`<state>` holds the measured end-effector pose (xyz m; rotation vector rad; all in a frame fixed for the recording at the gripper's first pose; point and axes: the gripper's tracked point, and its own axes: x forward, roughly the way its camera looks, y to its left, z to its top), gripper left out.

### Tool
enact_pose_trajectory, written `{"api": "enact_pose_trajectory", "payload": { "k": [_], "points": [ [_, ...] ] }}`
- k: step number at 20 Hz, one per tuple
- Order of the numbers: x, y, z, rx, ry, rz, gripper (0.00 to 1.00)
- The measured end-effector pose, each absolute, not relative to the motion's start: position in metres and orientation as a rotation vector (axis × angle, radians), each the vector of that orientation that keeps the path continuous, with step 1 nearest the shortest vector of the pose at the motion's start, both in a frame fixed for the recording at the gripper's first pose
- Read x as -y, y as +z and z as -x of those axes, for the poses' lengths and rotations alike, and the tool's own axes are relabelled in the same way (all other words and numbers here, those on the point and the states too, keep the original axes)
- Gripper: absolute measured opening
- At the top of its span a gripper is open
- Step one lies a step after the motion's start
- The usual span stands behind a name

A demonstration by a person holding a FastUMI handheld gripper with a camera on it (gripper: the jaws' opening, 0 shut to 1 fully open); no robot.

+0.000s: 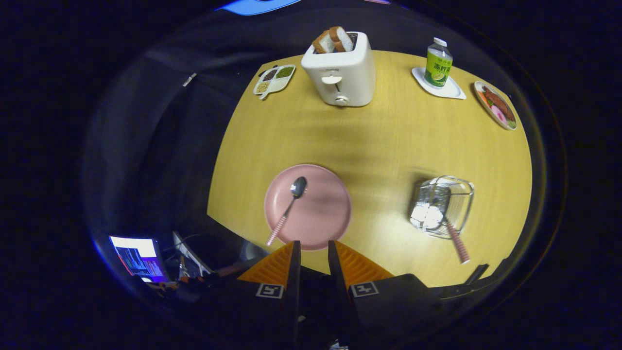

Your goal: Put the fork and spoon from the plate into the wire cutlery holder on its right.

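Hovering over the plate (320, 214), the jaws stand parted and empty. Spoon (290, 206) lies on the plate; fork (454, 240) already in the holder (444, 204). Descend squarely across the spoon's handle.

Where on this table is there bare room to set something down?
Bare table: between toaster and pink plate, and between plate and wire holder. The far edge is crowded: toaster, bottle, snack dishes. The gripper hovers open at the plate's near rim.
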<state>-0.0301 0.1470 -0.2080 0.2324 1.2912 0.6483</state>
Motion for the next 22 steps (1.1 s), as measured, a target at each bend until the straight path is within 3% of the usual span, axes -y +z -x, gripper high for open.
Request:
{"api": "enact_pose_trajectory", "payload": {
  "k": [2,7,18,22],
  "points": [
    [-0.183,-0.232,0.049,-1.350,0.658,-0.277,0.44],
    [-0.250,-0.284,0.068,-1.454,0.600,-0.393,0.44],
    [-0.276,-0.364,0.056,-1.484,0.406,-0.380,0.44],
    [-0.272,-0.369,0.054,-1.491,0.388,-0.424,0.13]
  ]
}}
